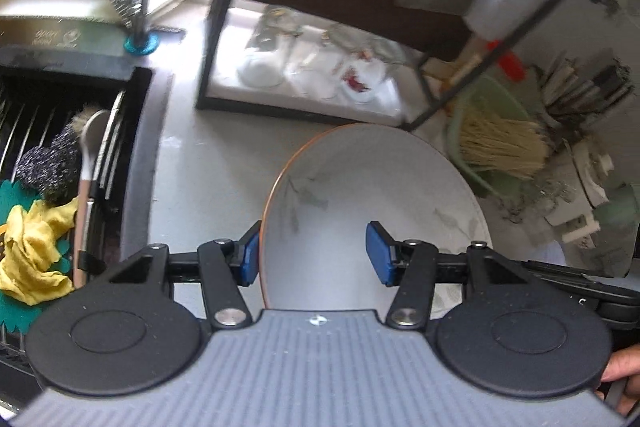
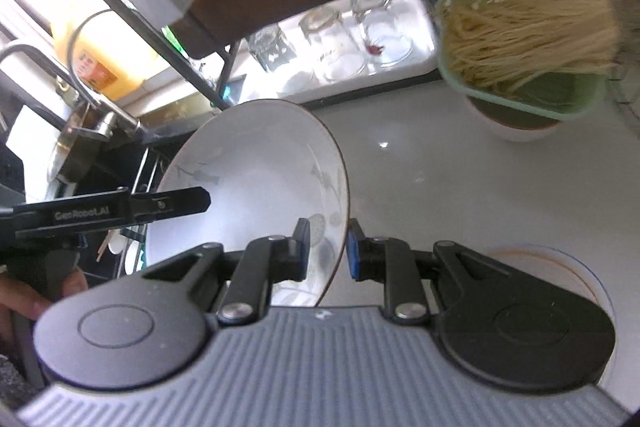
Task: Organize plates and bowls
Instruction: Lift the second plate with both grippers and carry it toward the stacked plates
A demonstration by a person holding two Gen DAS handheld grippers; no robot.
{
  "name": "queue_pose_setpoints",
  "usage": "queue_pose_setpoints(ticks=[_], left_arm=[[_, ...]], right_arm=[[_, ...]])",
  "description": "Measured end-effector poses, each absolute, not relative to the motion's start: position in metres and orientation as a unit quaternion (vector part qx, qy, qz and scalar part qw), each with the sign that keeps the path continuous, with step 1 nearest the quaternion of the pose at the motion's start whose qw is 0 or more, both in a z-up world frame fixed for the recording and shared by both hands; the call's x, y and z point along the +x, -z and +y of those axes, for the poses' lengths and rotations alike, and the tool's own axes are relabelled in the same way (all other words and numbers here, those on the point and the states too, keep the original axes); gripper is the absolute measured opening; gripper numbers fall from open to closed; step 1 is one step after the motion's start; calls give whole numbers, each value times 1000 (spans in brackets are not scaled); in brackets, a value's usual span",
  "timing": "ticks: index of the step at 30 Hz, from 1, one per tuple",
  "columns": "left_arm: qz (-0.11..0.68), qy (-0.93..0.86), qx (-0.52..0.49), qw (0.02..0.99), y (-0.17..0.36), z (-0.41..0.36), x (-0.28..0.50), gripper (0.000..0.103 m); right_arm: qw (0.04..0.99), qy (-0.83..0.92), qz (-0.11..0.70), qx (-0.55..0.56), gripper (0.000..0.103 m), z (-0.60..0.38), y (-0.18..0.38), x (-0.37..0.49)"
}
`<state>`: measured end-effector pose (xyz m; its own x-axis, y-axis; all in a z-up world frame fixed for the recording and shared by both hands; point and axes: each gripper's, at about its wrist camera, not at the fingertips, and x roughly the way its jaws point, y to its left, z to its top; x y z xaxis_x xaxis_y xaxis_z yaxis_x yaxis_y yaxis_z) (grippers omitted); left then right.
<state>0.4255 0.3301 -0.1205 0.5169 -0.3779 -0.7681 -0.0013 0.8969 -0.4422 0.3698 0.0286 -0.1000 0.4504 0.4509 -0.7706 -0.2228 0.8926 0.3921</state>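
White plate (image 2: 256,167), brown-rimmed, is tilted up on edge above the counter (image 2: 460,179), its face turned toward the sink edge and its rim running away toward the rack's glasses (image 2: 332,43). Right gripper (image 2: 329,247) straddles its near rim, blue pads not quite pinching. Left gripper (image 1: 314,253) gapes wide, the plate's other edge sitting between its pads.

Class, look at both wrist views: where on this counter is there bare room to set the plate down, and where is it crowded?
Bare counter lies between the glasses on the rack's tray, the green noodle basket and a second plate. Another bare strip runs between the sink and the held plate. The sink is crowded.
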Motion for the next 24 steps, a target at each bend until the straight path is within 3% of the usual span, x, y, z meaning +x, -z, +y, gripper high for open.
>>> queue_pose_setpoints(ticks=[12,24], left_arm=[[469,178,-165,849,100,272,394,58],[496,202,-98,838,127,203,380,58]], right_arm=[[867,-146,452,149,22,-25,77,313],[855,-97,477,179,22,-69,105,291]])
